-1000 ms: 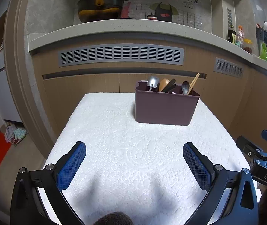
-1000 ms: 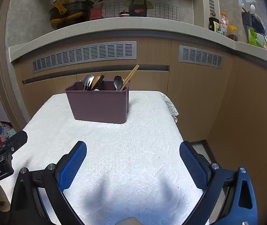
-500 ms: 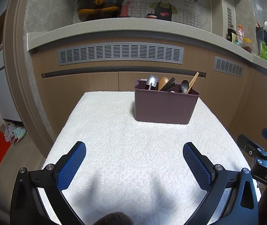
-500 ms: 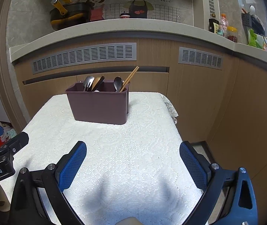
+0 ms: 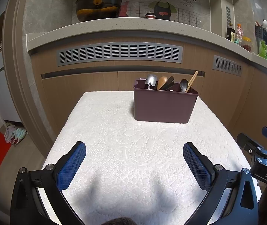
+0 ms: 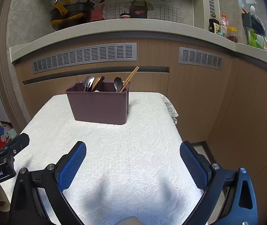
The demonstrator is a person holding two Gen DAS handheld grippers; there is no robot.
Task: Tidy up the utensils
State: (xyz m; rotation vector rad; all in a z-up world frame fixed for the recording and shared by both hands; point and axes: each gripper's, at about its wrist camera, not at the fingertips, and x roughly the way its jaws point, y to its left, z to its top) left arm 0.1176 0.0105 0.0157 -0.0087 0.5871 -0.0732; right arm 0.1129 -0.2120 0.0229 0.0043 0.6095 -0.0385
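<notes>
maroon plastic utensil caddy (image 5: pixel 164 106): 1
metal spoons with silver bowls: 2 (image 5: pixel 151 80) (image 5: pixel 183 85)
light wooden spoon (image 5: pixel 162 82): 1
black-handled utensils (image 5: pixel 168 83): at least 2, exact count unclear
pale wooden chopsticks (image 6: pixel 129 78): 2
grey slotted vent panels: 2 (image 5: pixel 119 53) (image 5: pixel 227 65)

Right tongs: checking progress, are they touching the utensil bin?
Apart. The right wrist view shows bare white cloth between the open right tongs and the utensil bin.
</notes>
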